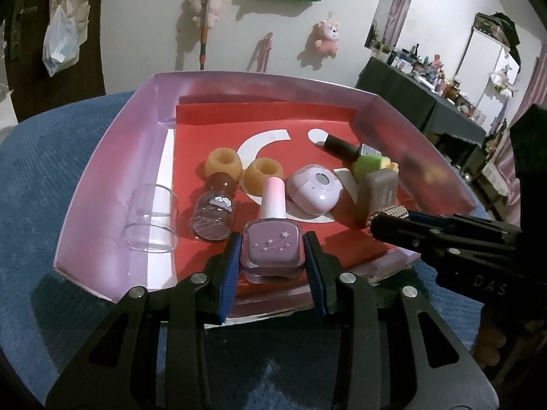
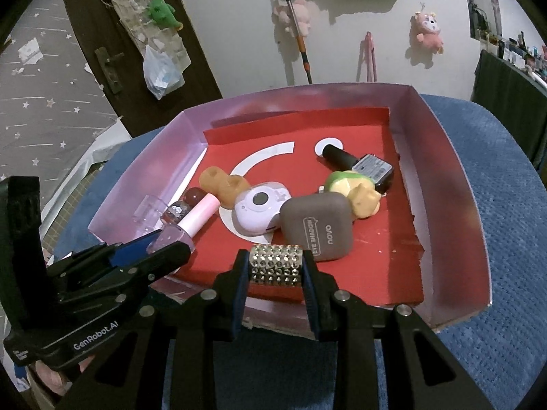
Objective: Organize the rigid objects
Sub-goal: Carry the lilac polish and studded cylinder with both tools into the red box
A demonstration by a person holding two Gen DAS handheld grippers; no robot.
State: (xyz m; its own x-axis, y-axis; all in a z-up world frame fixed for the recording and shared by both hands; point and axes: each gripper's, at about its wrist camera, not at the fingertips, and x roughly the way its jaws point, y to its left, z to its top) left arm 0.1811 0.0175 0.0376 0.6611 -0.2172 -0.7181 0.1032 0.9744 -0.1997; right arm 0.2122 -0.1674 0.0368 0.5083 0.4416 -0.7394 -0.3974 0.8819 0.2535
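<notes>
Lilac glass, the nail polish bottle (image 1: 272, 242) sits clamped in my left gripper (image 1: 271, 259) over the near edge of the tray (image 1: 112, 171), cap pointing away along its long axis. My right gripper (image 2: 275, 268) pinches the studded cylinder (image 2: 275, 264) crosswise, axis left to right. Both risk slipping, or knocking the eyeshadow case (image 2: 318, 229) just ahead.

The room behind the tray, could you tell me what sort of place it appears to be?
Probably a lived-in bedroom at home: plush toys hang on the white wall, a side table crowded with cosmetic bottles stands to the right, and a dark wooden door carries a hanging organizer.
</notes>
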